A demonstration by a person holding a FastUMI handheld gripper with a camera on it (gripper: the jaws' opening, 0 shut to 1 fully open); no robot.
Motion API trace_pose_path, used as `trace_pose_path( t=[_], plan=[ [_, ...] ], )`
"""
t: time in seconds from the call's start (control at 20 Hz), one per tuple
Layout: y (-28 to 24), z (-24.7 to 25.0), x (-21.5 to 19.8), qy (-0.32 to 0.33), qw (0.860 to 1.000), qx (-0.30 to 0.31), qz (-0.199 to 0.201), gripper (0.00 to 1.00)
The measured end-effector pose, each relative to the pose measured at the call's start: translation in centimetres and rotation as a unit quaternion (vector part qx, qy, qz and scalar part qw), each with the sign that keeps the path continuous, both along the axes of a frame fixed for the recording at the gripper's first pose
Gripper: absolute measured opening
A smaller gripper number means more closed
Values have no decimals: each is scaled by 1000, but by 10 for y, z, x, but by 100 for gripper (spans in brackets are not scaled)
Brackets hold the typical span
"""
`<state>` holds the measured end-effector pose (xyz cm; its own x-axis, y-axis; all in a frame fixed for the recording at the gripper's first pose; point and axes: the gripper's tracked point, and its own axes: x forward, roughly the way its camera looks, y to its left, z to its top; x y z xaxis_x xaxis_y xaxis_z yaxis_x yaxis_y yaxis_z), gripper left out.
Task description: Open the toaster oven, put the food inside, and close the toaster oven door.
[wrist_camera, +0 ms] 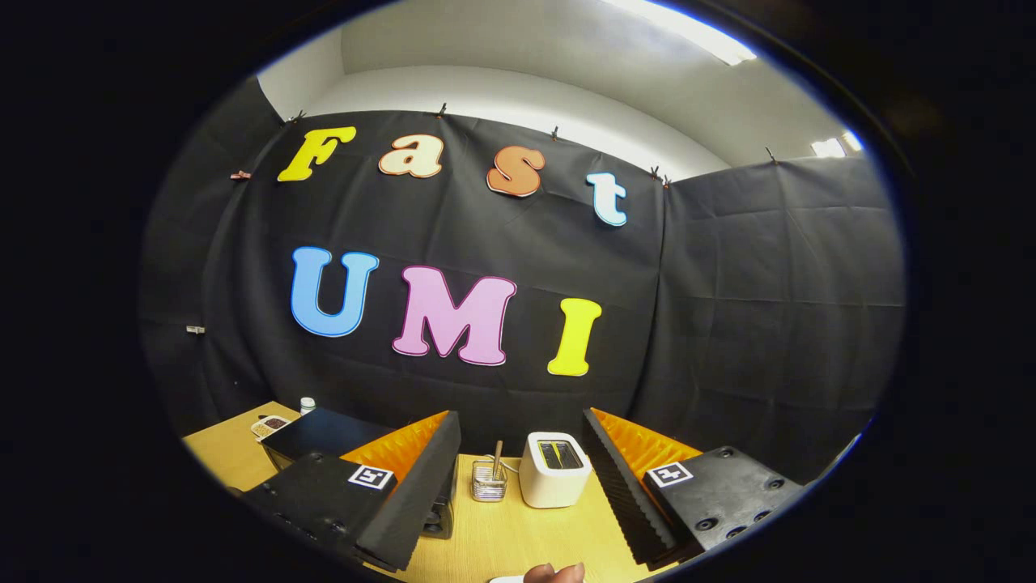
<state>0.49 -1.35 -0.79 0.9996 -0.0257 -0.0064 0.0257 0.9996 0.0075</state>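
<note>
No readable labels; gripper (pixel 518 486) tags seemingly coded squares.

Toaster oven (pixel 324 433): dark body at about 10 o'clock from the gripper (pixel 522 486); front and door hidden behind the left finger (pixel 405 486), so door state can't be read. Fingers stand wide apart, bases cut off. Small tray (pixel 269 425) and bottle (pixel 307 405) at 10 o'clock beyond the oven: contents too small to tell. Fingertip (pixel 554 573) at 6 o'clock, cut by edge.
</note>
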Motion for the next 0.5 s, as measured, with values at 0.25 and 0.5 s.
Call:
trace_pose_path(
  t=[0.25, 0.5],
  plan=[
    [17, -1, 1, 1, 1000, 11, 15, 98],
    [77, -13, 2, 16, 998, 32, 57, 98]
  ],
)
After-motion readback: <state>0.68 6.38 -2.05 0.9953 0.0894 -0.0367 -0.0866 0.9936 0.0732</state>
